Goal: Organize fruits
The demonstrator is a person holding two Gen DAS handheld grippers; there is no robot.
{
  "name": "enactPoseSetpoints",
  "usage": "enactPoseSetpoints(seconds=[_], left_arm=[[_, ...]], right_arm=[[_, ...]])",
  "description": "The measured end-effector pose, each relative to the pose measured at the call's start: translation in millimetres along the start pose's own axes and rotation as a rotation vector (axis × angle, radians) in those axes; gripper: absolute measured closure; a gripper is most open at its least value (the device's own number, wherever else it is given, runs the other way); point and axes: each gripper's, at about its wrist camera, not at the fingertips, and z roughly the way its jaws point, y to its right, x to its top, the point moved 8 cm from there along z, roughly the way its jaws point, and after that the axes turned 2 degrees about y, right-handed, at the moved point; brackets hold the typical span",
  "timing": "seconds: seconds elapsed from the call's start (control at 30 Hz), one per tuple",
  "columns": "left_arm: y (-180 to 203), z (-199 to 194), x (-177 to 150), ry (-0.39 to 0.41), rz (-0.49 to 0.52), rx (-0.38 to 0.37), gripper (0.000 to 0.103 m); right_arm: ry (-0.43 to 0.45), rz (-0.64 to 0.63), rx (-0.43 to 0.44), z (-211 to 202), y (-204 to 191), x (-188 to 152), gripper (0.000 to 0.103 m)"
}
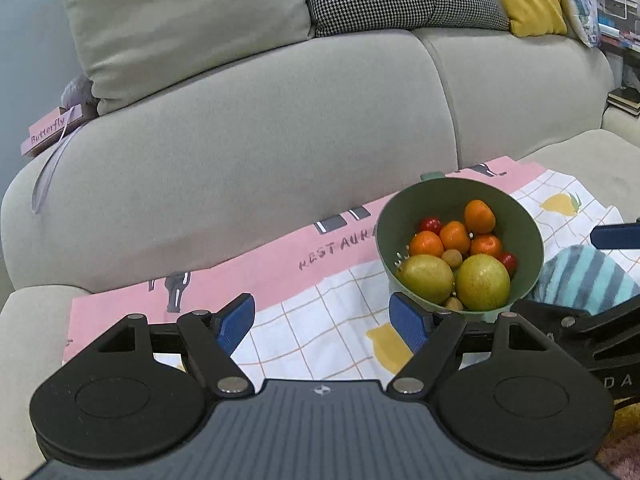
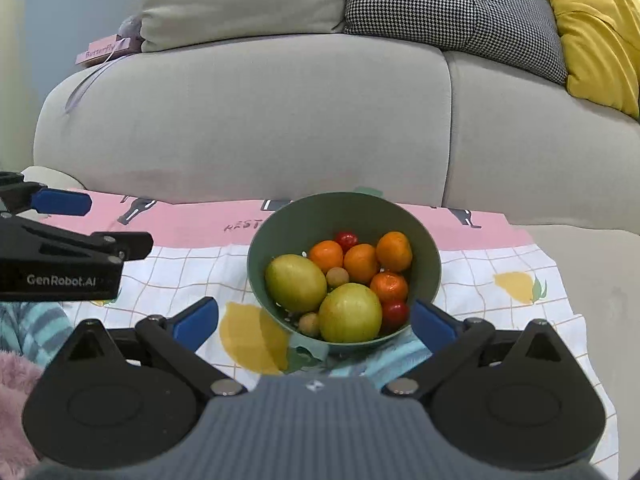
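A green bowl (image 2: 276,236) (image 1: 432,196) sits on a checked cloth and holds two yellow-green round fruits (image 2: 350,313) (image 1: 482,282), several oranges (image 2: 361,262) (image 1: 455,237), small red fruits (image 2: 346,240) and small brown ones (image 2: 337,277). My right gripper (image 2: 314,322) is open, its blue fingers either side of the bowl's near rim, holding nothing. My left gripper (image 1: 322,322) is open over the cloth, left of the bowl and empty. It shows in the right wrist view as the left gripper (image 2: 60,204) at the left edge.
The cloth (image 2: 192,264) (image 1: 320,312) with pink border and lemon prints lies over a grey sofa seat. The sofa back (image 2: 260,120) rises just behind, with cushions on top. A striped teal fabric (image 1: 588,276) lies right of the bowl, and a pink fluffy one (image 2: 16,384) at lower left.
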Motion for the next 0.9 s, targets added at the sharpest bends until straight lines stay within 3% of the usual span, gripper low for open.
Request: enactPoseSetpoints(seconds=[0.43, 0.9], left_arm=[[6, 4, -16, -0.073, -0.027, -0.012, 0.013], [3, 2, -17, -0.076, -0.034, -0.009, 0.013]], right_arm=[[-0.001, 0.033, 0.011, -4, 7, -9, 0.004], [-0.004, 0.003, 0.030, -5, 2, -11, 0.004]])
